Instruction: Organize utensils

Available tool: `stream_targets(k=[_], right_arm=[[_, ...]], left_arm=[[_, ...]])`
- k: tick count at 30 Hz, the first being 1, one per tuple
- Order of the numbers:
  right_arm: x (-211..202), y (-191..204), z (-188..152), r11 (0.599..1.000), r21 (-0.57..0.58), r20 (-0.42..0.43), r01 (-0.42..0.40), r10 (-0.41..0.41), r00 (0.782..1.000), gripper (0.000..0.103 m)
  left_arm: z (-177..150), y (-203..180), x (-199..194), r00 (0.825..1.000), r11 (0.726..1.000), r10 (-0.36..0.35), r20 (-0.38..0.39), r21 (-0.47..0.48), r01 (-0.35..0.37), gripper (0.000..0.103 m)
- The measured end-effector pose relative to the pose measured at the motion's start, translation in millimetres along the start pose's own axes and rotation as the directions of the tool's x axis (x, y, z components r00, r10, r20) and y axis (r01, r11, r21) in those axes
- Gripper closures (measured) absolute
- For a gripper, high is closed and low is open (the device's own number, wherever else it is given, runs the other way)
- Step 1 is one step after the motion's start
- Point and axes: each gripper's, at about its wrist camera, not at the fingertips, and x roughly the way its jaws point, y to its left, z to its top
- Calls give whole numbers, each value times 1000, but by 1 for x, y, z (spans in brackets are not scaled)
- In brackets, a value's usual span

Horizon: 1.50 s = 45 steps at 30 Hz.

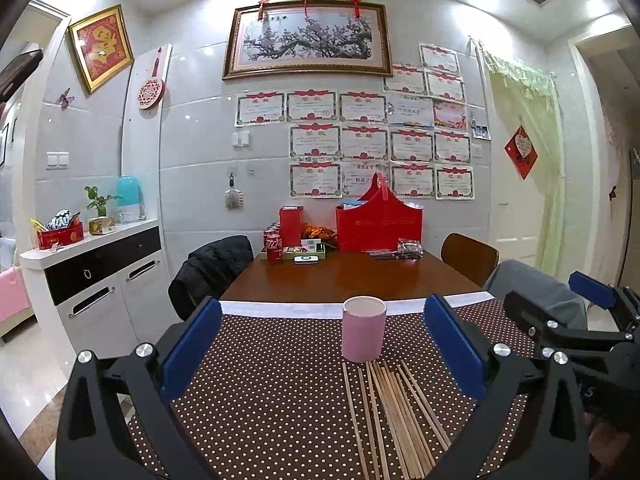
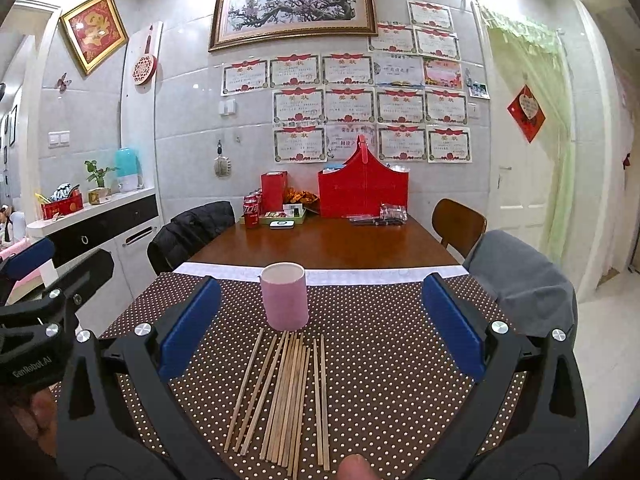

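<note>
Brown polka-dot cloth (image 2: 380,344) covers the near end of a wooden dining table (image 2: 328,244), with certificates and a framed blossom painting on the tiled wall at the top of both views. A pink cup (image 2: 285,296) stands upright at centre frame, open mouth up and nothing visible inside it. Just below it in the frame lies a loose row of wooden chopsticks (image 2: 288,392), pale, thin and straight, lying flat and roughly parallel, their far tips near the cup's base; a few at either edge of the row sit slightly apart from the packed middle. The left gripper (image 1: 320,352) and the right gripper (image 2: 320,328) both hover above the cloth with their blue-padded jaws spread wide, holding nothing; the right one also shows at the right edge of the left wrist view. Nothing seems started yet, so the likely first step is picking up chopsticks to stand them in the cup. To do it well, I would take an outlying stick or pair first, since the packed ones offer little room for a pad. Closing across the stick near its middle should keep it from pivoting, and tipping it upright before lowering should avoid knocking the cup, which looks light. The other gripper could steady the cup.
</note>
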Motion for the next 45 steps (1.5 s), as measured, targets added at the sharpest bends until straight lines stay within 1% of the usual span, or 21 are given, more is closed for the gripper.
stream_targets(k=[7,9,12,15,18,24,27,28,32,37,40,45], right_arm=[[1,0,4,1000,0,14,11,-11,1000,5],[2,0,5,1000,-1,17,9,-9,1000,5],[1,1,5,1000,-9,19,10,-10,1000,5],[2,1,5,1000,-11,22,10,-10,1000,5],[2,1,6,1000,-11,26,14,-14,1000,5],[4,1,5,1000,-15,27,11,-11,1000,5],[5,2,7,1000,-20,24,9,-8,1000,5],[6,2,7,1000,-21,24,8,-8,1000,5],[6,3,8,1000,-25,27,8,-8,1000,5],[6,3,9,1000,-25,26,8,-7,1000,5],[7,3,10,1000,-28,22,7,-7,1000,5],[11,2,13,1000,-30,14,-3,3,1000,5]], left_arm=[[6,1,7,1000,1000,-14,11,-18,14,4],[7,1,7,1000,1000,-3,25,-29,3,4],[7,6,7,999,999,-12,43,-49,14,4],[6,9,4,994,997,-21,104,-66,28,4],[6,11,1,990,997,-25,136,-71,35,4],[9,18,7,994,995,-41,105,-90,50,4],[11,18,10,995,997,-15,97,-73,23,4],[12,19,12,996,998,-9,90,-69,15,4],[11,22,21,999,997,-21,40,-76,24,4],[9,24,25,999,997,-30,39,-67,33,4],[8,23,29,999,998,-22,23,-51,24,4],[5,21,37,999,998,-40,5,-37,40,4]])
